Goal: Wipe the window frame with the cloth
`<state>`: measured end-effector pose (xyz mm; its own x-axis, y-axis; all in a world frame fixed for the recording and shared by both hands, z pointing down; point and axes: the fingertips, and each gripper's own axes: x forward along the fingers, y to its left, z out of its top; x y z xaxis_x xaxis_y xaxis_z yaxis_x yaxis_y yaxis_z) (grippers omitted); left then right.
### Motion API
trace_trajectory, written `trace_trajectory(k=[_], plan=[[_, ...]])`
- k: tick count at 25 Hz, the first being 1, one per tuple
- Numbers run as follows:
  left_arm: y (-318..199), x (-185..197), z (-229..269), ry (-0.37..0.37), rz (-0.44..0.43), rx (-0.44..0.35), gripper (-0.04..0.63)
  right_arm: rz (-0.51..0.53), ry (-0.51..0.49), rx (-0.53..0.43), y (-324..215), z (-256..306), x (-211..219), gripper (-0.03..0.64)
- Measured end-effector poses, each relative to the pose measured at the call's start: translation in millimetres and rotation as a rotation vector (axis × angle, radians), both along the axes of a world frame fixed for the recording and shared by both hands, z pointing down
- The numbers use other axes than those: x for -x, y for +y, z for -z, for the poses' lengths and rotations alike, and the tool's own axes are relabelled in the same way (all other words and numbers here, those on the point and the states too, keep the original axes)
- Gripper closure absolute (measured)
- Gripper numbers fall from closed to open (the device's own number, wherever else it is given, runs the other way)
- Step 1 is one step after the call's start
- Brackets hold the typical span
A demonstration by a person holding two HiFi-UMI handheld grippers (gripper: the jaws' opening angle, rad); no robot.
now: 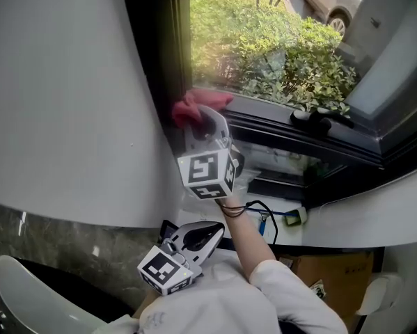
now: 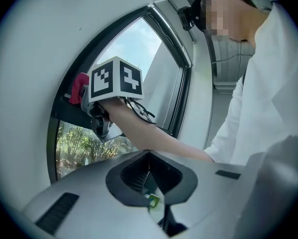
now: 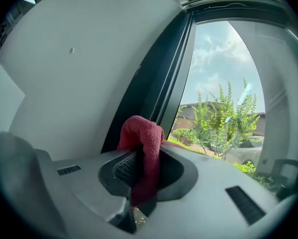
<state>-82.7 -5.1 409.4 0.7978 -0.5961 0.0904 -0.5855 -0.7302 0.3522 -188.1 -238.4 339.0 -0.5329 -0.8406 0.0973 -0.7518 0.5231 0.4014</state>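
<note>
A red cloth (image 1: 194, 107) is bunched against the dark window frame (image 1: 168, 61) at its left upright, near the lower corner. My right gripper (image 1: 207, 120) is shut on the cloth (image 3: 145, 148), which sticks out past the jaws and touches the frame (image 3: 158, 83). In the left gripper view the cloth (image 2: 79, 87) shows beside the right gripper's marker cube (image 2: 115, 79). My left gripper (image 1: 207, 236) hangs low, close to the person's body, shut with nothing between its jaws (image 2: 149, 183).
A curved white wall (image 1: 69, 96) borders the window on the left. A black handle (image 1: 312, 122) sits on the lower frame rail. Bushes and a parked car lie outside the glass. A cable and small objects (image 1: 292, 218) rest on the sill below.
</note>
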Motion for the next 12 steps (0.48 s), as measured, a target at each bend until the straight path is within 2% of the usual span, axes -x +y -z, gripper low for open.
trace_trajectory(k=[7, 12], plan=[[4.4, -1.4, -5.2, -0.004, -0.004, 0.011, 0.586, -0.029, 0.033, -0.032, 1.8, -5.4, 0.0, 0.551], [5.6, -2.2, -6.6, -0.008, -0.004, 0.018, 0.586, -0.026, 0.005, -0.011, 0.2, -4.8, -0.9, 0.551]])
